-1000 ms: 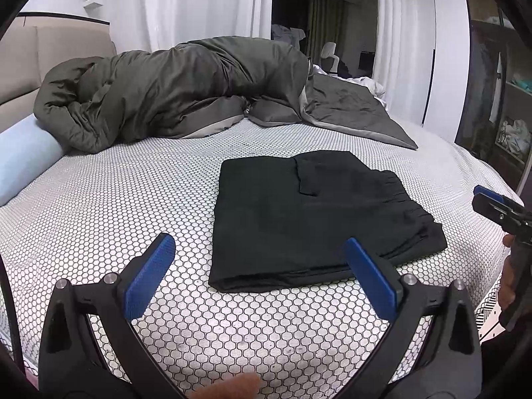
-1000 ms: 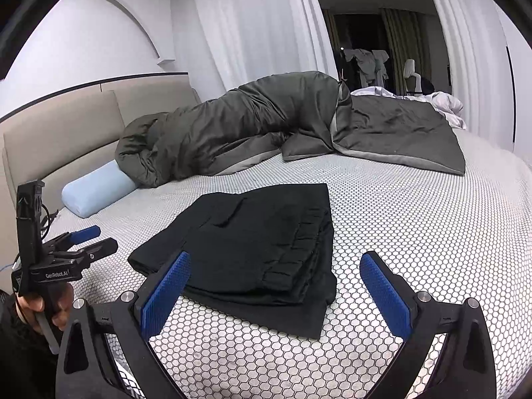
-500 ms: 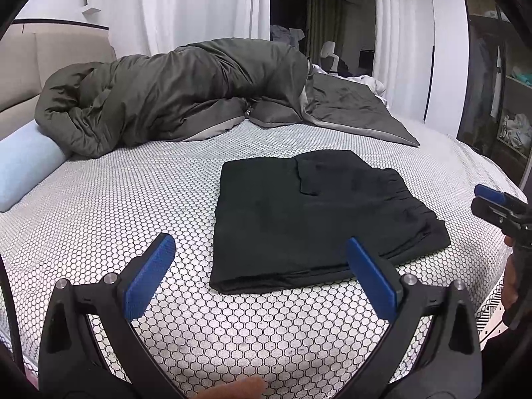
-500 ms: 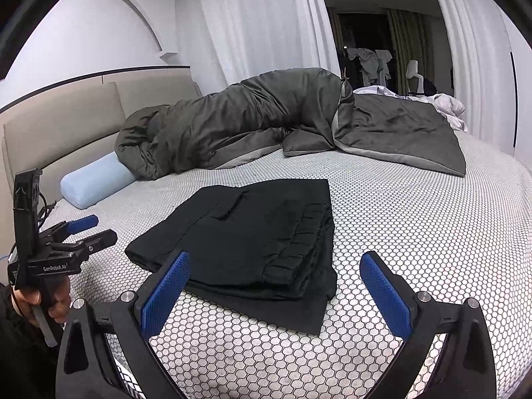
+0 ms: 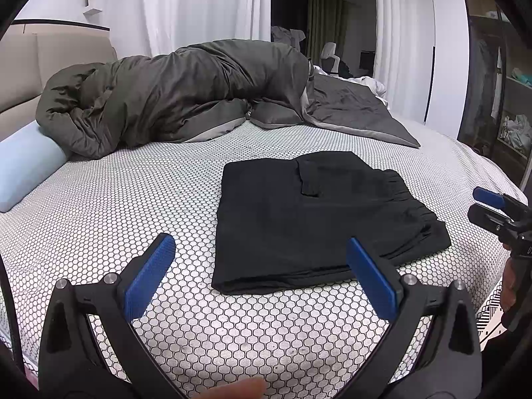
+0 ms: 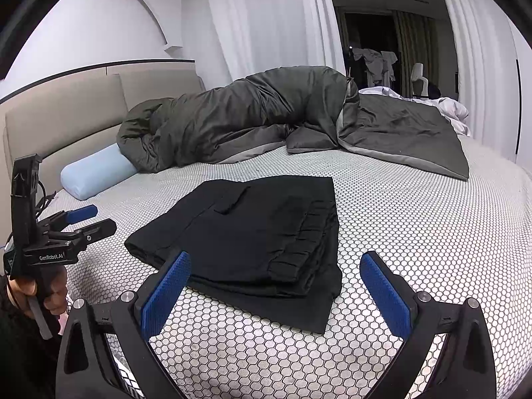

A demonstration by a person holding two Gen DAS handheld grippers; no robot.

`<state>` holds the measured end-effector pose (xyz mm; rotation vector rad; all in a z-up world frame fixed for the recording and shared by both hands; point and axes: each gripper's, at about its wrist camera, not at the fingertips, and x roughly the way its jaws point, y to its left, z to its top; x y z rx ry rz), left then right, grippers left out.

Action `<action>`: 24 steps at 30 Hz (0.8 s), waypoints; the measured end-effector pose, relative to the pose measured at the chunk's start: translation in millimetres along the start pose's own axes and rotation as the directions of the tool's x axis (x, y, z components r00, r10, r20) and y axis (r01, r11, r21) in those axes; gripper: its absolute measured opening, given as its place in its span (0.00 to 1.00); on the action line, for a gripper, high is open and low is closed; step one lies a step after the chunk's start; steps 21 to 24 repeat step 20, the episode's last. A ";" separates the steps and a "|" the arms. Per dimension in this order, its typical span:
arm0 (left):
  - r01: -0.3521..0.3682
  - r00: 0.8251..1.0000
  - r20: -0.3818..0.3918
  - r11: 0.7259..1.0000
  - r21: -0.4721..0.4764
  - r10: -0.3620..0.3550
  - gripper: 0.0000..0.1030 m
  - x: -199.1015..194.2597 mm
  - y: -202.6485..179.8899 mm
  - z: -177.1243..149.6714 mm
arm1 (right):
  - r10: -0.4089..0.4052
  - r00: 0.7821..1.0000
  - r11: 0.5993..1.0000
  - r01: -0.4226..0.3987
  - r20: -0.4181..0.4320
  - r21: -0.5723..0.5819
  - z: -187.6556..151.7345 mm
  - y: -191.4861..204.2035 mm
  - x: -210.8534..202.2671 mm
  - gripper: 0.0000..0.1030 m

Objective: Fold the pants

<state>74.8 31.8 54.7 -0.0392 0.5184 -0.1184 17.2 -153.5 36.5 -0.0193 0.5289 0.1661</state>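
The black pants (image 5: 312, 212) are found folded into a compact rectangular stack, lying flat on the bed (image 5: 116, 206), which is covered with a white sheet printed in a honeycomb pattern. The elastic waistband is seen layered along one side of the stack, and a pocket flap is visible on the top layer.

The left gripper (image 5: 262, 276) is held above the near edge of the bed, short of the pants; its blue-padded jaws are spread wide and nothing is held between them. The right gripper (image 6: 276, 286) is likewise held over the near edge with its jaws spread wide and nothing grasped; the near corner of the stack is seen between its pads, but no contact is observed. Each gripper is also seen from the side in the other's view, gripped by a hand (image 6: 36, 292) at the handle.

A dark olive duvet (image 5: 186, 96) is bunched across the far side of the bed. A light blue bolster pillow (image 6: 96, 171) is lying against the beige headboard (image 6: 66, 113), touching the duvet. White curtains (image 5: 199, 10) are hung behind.
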 end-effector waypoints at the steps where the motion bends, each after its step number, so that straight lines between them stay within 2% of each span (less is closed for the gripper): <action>1: 0.001 1.000 0.000 1.000 0.000 -0.001 0.99 0.0 0.3 0.2 | 0.000 1.000 1.000 0.000 0.001 0.001 0.0 -0.2 0.1 1.00; 24: -0.006 1.000 0.001 1.000 0.002 0.006 0.99 0.5 1.4 1.2 | 0.005 1.000 1.000 -0.005 -0.003 -0.008 -0.9 -3.6 -1.9 1.00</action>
